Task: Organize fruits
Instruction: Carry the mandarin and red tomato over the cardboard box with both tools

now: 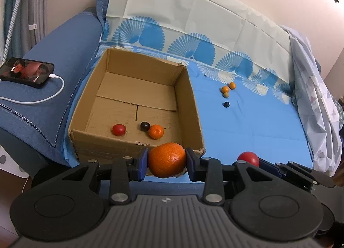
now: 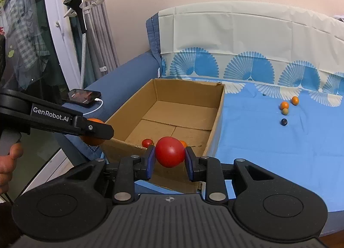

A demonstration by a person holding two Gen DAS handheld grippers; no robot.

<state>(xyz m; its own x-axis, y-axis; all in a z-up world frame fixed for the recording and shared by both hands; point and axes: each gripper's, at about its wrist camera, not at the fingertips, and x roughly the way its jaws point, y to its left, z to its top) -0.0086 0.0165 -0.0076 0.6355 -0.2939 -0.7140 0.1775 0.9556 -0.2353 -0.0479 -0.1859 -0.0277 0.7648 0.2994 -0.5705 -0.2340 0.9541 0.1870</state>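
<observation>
Left gripper (image 1: 166, 163) fingers clamped on a large orange (image 1: 167, 159), right gripper (image 2: 169, 157) fingers clamped on a red tomato (image 2: 169, 151), both poised at the near wall of the cardboard box (image 1: 189, 88), presumably for dropping inside. Already in the box, three fruits: one red, one dark, one orange. Left on the blue sheet (image 1: 247, 123), four small ones: two orange, one greenish, one dark.

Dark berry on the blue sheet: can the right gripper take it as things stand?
Probably not yet: the right gripper is shut on a tomato. The berry lies unobstructed on the sheet.
</observation>
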